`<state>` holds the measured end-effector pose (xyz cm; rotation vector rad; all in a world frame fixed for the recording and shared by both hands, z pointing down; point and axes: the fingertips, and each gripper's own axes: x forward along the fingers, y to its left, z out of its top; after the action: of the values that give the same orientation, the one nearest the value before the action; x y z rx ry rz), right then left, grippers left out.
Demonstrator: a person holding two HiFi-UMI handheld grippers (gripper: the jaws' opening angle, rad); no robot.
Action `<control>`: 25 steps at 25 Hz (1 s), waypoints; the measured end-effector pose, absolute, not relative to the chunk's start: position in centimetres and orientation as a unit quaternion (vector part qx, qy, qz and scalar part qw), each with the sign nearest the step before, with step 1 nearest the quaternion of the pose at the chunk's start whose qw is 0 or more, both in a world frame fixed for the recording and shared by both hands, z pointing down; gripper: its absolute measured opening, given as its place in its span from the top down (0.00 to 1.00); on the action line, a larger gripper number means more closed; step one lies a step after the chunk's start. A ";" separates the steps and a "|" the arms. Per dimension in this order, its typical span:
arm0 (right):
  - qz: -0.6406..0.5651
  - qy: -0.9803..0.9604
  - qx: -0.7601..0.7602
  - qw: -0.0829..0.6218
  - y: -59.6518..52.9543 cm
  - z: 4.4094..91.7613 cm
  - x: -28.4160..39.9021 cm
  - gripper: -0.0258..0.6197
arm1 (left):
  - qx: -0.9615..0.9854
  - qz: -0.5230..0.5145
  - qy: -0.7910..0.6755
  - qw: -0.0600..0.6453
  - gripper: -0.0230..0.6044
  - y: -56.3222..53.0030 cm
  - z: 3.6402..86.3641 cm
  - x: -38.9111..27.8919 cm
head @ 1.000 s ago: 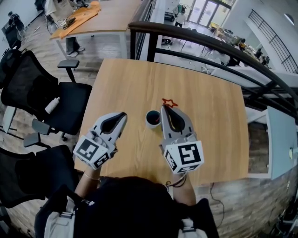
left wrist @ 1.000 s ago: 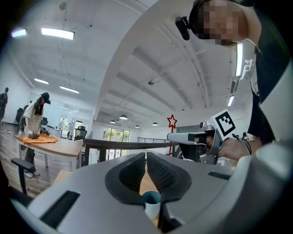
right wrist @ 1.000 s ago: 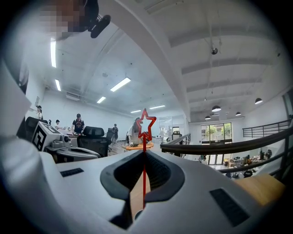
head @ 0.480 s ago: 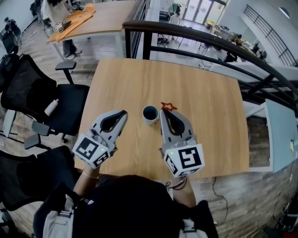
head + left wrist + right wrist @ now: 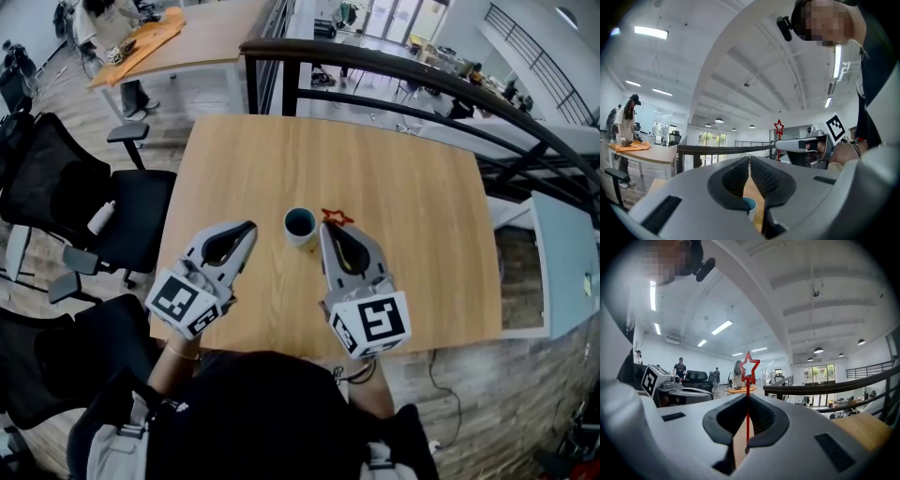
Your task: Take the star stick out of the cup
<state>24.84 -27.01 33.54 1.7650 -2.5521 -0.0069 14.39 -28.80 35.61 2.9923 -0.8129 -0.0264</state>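
A small cup (image 5: 300, 226) with a dark teal inside stands near the middle of the wooden table (image 5: 403, 187). My right gripper (image 5: 327, 228) is just right of the cup and is shut on the red star stick (image 5: 337, 217). Its red star (image 5: 749, 365) rises above the closed jaws in the right gripper view, the thin stem running down between them. The stick is outside the cup. My left gripper (image 5: 247, 230) hangs left of the cup, jaws shut with nothing between them. The cup (image 5: 750, 205) shows just below its jaws in the left gripper view.
Black office chairs (image 5: 103, 211) stand left of the table. A dark railing (image 5: 422, 80) runs behind the table's far edge. Another table (image 5: 202, 33) with an orange mat sits at the back left. The person's hand (image 5: 843, 152) holding my right gripper shows in the left gripper view.
The right gripper with the star stick has drifted slightly left and away from me, staying beside the cup. The left gripper has hardly moved.
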 end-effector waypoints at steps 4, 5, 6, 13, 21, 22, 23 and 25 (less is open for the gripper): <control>-0.003 -0.822 0.569 0.022 -26.9 33.4 25.0 0.92 | 0.965 -0.009 -0.262 0.021 0.93 -28.8 35.3 14.3; -0.001 -0.820 0.572 0.019 -27.0 33.2 25.0 0.92 | 0.965 -0.010 -0.262 0.021 0.93 -28.8 35.2 14.3; 0.001 -0.819 0.573 0.015 -27.0 33.1 25.0 0.92 | 0.965 -0.010 -0.263 0.021 0.93 -28.9 35.2 14.3; -0.002 -0.823 0.567 0.026 -27.4 33.7 24.9 0.92 | 0.964 -0.011 -0.263 0.023 0.93 -29.1 35.1 14.2; -0.001 -0.824 0.567 0.022 -27.3 33.9 25.1 0.92 | 0.965 -0.014 -0.262 0.020 0.93 -29.0 35.1 14.3; -0.001 -0.823 0.567 0.022 -27.3 33.9 25.1 0.92 | 0.965 -0.015 -0.262 0.021 0.93 -29.0 35.1 14.3; -0.001 -0.823 0.568 0.022 -27.3 33.9 25.1 0.92 | 0.965 -0.015 -0.262 0.021 0.93 -29.0 35.0 14.3; 0.000 -0.823 0.568 0.022 -27.3 33.8 25.1 0.92 | 0.965 -0.016 -0.261 0.022 0.93 -28.9 34.9 14.3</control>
<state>25.07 -27.28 33.83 1.7600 -2.5490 -0.0013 14.30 -28.90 34.94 2.9897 -0.8082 -0.0510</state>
